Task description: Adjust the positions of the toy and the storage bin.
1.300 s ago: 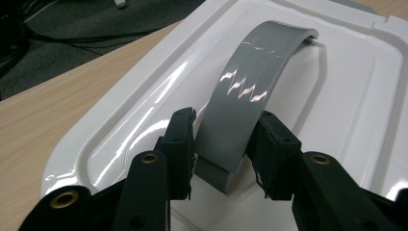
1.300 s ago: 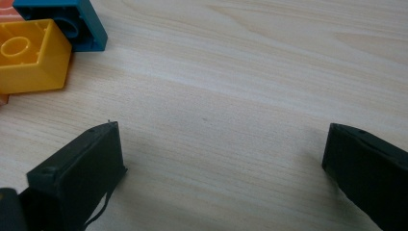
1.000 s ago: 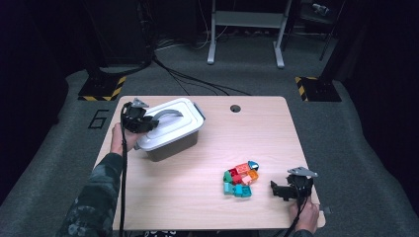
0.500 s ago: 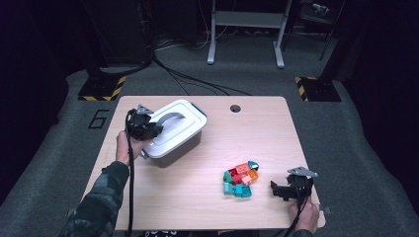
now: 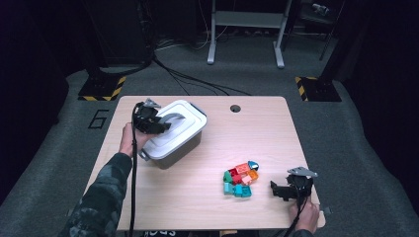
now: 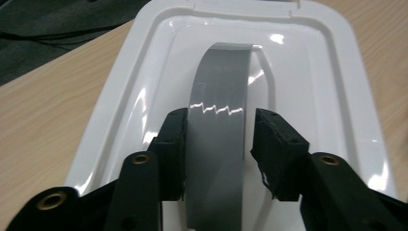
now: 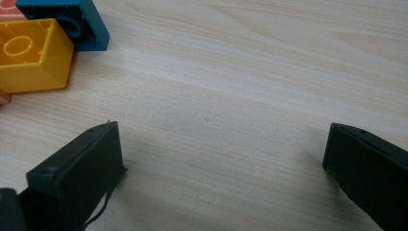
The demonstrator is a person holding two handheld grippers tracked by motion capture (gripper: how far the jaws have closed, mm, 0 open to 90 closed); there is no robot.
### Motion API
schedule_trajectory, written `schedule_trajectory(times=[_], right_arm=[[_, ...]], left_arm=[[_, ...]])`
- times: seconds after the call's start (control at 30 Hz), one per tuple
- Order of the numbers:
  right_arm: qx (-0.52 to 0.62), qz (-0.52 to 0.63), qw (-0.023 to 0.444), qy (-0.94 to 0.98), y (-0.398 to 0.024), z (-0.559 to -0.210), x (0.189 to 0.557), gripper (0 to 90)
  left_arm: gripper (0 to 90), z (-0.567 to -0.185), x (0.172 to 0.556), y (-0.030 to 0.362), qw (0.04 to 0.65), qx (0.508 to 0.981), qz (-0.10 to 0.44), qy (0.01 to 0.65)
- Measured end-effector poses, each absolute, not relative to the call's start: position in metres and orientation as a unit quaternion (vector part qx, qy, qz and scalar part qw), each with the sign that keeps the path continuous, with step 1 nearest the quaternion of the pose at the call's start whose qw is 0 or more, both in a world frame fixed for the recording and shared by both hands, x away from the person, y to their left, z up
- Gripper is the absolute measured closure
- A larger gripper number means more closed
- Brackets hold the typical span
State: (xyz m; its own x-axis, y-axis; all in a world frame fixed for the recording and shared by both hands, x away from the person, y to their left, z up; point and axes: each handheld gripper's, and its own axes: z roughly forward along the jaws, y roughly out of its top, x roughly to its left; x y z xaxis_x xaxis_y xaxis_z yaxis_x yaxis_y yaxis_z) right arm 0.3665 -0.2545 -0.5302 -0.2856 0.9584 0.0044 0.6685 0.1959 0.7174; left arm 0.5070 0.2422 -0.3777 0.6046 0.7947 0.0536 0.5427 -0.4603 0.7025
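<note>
A grey box (image 5: 187, 147) with a white lid (image 5: 178, 129) stands at the table's back left, and it looks slightly tilted. My left gripper (image 5: 160, 123) is shut on the lid's grey handle (image 6: 219, 96), with one jaw at each side of the strap (image 6: 219, 139). A pile of coloured bricks (image 5: 239, 178) lies at the front right. My right gripper (image 5: 273, 190) rests on the table just right of the pile. Its jaws are wide open over bare wood (image 7: 221, 144). A yellow brick (image 7: 29, 60) and a blue brick (image 7: 72, 21) sit ahead of it to the left.
The wooden table (image 5: 247, 133) has a round cable hole (image 5: 235, 108) near its back edge. Cables and stand legs lie on the dark floor beyond (image 5: 244, 54). Bare wood lies between the box and the bricks.
The left gripper and the box it holds have shifted a little toward the near side and to the right. The right gripper has not moved.
</note>
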Motion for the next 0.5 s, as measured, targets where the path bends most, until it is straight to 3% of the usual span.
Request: schedule_trajectory(times=[0.07,0.5], right_arm=[[0.551,0.312,0.232,0.738,-0.2548,-0.5302,0.3665,0.0],[0.55,0.313,0.232,0.739,-0.2548,-0.5302,0.3665,0.0]], left_arm=[[65.6,-0.3775,0.5073,0.2421,0.339,0.83,0.184,0.403],[67.1,-0.3782,0.499,0.2354,0.339,0.816,0.174,0.434]])
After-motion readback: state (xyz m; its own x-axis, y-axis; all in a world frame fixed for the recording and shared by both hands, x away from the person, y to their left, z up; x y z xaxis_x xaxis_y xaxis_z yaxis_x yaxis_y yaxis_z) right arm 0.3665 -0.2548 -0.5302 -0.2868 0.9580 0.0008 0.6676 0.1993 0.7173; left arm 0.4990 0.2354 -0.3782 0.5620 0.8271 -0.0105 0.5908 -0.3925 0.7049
